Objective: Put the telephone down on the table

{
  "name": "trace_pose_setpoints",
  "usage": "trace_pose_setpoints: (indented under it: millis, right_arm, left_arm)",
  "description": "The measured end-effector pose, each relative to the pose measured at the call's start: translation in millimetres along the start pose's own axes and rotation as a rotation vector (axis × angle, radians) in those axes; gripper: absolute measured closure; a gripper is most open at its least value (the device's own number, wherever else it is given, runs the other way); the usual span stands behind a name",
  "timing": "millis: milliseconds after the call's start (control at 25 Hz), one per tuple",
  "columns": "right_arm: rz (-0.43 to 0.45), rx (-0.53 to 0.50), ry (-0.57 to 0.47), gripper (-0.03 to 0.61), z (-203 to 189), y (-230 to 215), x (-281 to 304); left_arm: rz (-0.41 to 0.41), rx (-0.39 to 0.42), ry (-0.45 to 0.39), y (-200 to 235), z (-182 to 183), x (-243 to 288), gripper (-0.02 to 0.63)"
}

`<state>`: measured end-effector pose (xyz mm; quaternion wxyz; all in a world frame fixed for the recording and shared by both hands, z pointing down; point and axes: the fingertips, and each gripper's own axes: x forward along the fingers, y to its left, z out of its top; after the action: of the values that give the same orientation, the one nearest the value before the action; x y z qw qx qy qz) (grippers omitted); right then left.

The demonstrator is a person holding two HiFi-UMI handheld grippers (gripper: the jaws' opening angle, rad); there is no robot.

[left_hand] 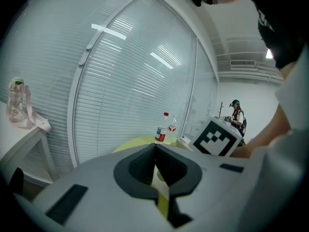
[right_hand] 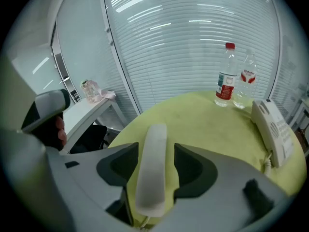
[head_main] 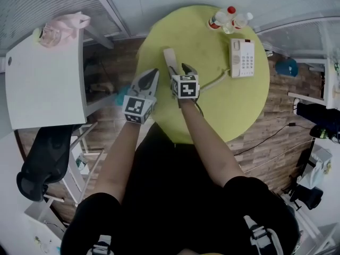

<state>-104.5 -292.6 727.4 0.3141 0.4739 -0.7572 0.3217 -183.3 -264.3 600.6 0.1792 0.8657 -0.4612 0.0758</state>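
- The long pale-grey telephone handset (right_hand: 152,168) lies flat on the round yellow-green table (right_hand: 203,120), well apart from the white push-button telephone base (right_hand: 273,127).
- Right gripper (right_hand: 157,146): the jaws stand wide apart with the handset between them. In the right gripper view a strip of table is seen beside the handset, so no clamping is noted.
- From the head view alone, the base's keypad (head_main: 242,58) and the curled cord (head_main: 215,81) running toward the handset (head_main: 171,62) are made out. The right gripper (head_main: 179,69) is seen over the table's (head_main: 234,105) near half.
- Left gripper (left_hand: 155,146): the dark pads are seen closed together on nothing. In the head view it (head_main: 154,72) is held at the table's edge, just beside the right one.
- Two clear plastic bottles (right_hand: 226,76) are seen at the far rim.
- Only the left gripper view takes in a distant standing person (left_hand: 236,117).
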Motion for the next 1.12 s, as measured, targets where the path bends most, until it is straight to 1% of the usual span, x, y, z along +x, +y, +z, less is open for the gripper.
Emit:
trace_pose_setpoints:
  millis: [160,320,520,680,760,840,960,1040,1120]
  right_arm:
    - [0.007,-0.008,-0.076,0.344,18.7,-11.9,-38.8]
    - [0.007,0.016,-0.138,0.344,28.5,-32.2,-87.6]
    - [0.046,0.039,-0.174,0.350,24.5,-51.6,-144.3]
    - [0.108,0.022,-0.254,0.369,24.2,-64.1,-194.8]
    - [0.130,0.006,-0.299,0.400,25.6,-69.5,-224.6]
    - [0.142,-0.021,-0.340,0.452,27.8,-74.1,-254.5]
    - [0.156,-0.093,-0.399,0.531,30.7,-76.3,-296.0]
    - [0.178,-0.124,-0.453,0.555,34.6,-74.8,-323.2]
    - [0.203,-0.144,-0.512,0.560,41.4,-71.9,-350.2]
  left_arm:
    - [-0.029,0.018,0.005,-14.9,13.4,1.1,0.604]
    - [-0.068,0.045,0.006,-39.1,30.5,-0.4,0.604]
    - [-0.096,0.066,0.010,-71.1,50.3,-0.2,0.604]
    - [-0.115,0.082,0.007,-106.7,65.1,-1.3,0.604]
    - [-0.133,0.081,0.010,-129.4,72.2,-4.8,0.604]
    - [-0.149,0.085,0.007,-152.6,80.7,-9.5,0.604]
    - [-0.168,0.097,-0.011,-186.3,96.1,-16.1,0.604]
    - [-0.182,0.100,-0.024,-207.7,105.2,-20.3,0.604]
    - [-0.197,0.113,-0.040,-228.5,115.4,-23.6,0.604]
